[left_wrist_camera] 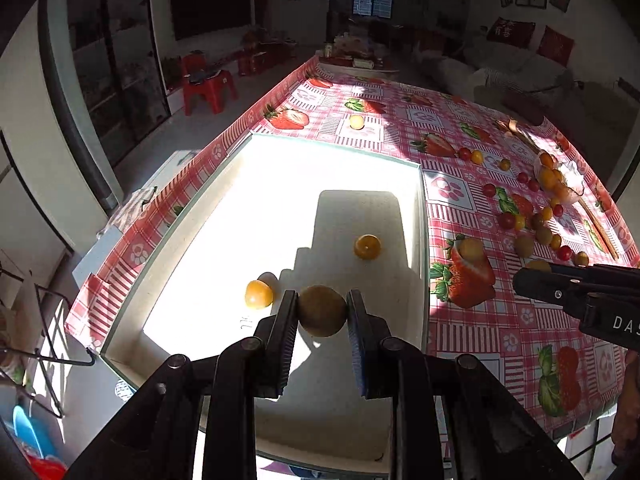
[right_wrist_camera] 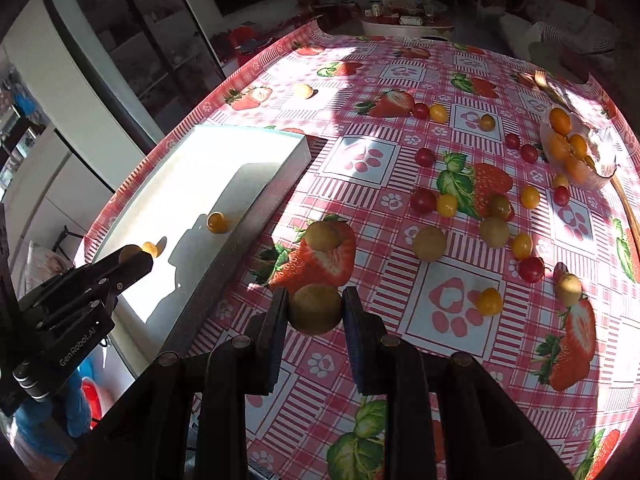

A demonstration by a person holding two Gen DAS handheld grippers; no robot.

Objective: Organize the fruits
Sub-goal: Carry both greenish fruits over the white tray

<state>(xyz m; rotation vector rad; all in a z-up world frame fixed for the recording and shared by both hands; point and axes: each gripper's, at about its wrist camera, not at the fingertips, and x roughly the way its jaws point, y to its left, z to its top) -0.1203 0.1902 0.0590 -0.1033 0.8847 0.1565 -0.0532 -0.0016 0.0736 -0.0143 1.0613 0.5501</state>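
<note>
My left gripper (left_wrist_camera: 322, 308) is shut on a round brown-green fruit (left_wrist_camera: 322, 311) and holds it over the white tray (left_wrist_camera: 224, 184). Two orange-yellow fruits (left_wrist_camera: 367, 247) (left_wrist_camera: 259, 294) lie in the tray. My right gripper (right_wrist_camera: 315, 307) is shut on a similar brown-green fruit (right_wrist_camera: 315, 309) above the pink strawberry tablecloth (right_wrist_camera: 400, 360), just right of the tray (right_wrist_camera: 256, 136). The left gripper also shows in the right wrist view (right_wrist_camera: 134, 258), and the right gripper shows at the right edge of the left wrist view (left_wrist_camera: 532, 280).
Several red and yellow cherry tomatoes (right_wrist_camera: 424, 200) and brown-green fruits (right_wrist_camera: 430, 244) are scattered on the tablecloth. A clear bag of orange fruits (right_wrist_camera: 576, 152) lies at the far right. One pale fruit (right_wrist_camera: 303, 91) sits alone beyond the tray. The table's left edge runs beside the tray.
</note>
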